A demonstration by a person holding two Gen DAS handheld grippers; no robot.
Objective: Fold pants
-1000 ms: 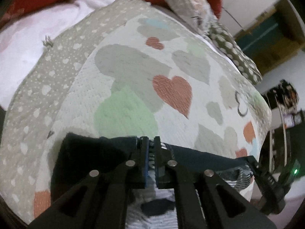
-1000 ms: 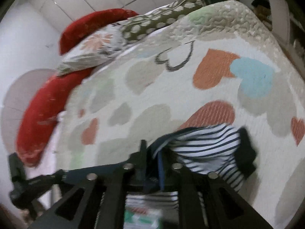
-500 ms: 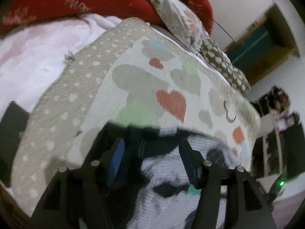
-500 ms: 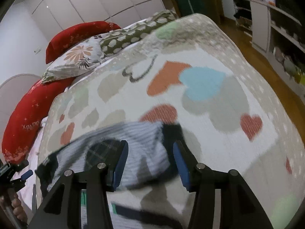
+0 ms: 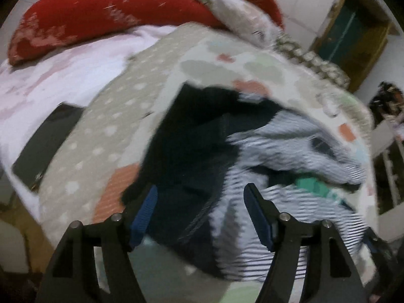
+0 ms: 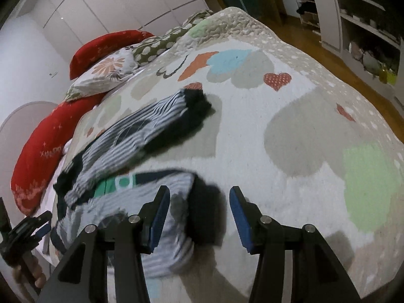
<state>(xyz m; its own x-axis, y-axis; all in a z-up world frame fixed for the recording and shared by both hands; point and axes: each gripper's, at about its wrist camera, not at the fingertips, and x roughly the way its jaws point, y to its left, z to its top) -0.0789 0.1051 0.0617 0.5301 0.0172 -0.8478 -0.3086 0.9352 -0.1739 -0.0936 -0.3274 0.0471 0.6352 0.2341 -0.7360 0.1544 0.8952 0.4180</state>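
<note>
The pants (image 5: 272, 156) are navy with white-striped legs and a green patch. They lie loosely folded on the heart-patterned quilt (image 5: 106, 136). In the right wrist view the striped legs (image 6: 131, 136) stretch across the bed with dark cuffs. My left gripper (image 5: 200, 202) is open and empty, raised just above the navy part. My right gripper (image 6: 199, 209) is open and empty, above the near dark cuff (image 6: 204, 214). The left gripper also shows at the right wrist view's lower left edge (image 6: 25, 229).
Red pillows (image 6: 45, 156) and patterned pillows (image 6: 106, 73) lie at the head of the bed. A dark flat object (image 5: 48, 144) lies on the pink sheet (image 5: 63, 75) beside the quilt. Shelving (image 6: 358, 20) and wooden floor (image 6: 298, 30) lie past the bed's far side.
Both grippers were shut on the pants' edge a second ago. They have opened, let the pants drop on the quilt, and pulled back and up.
</note>
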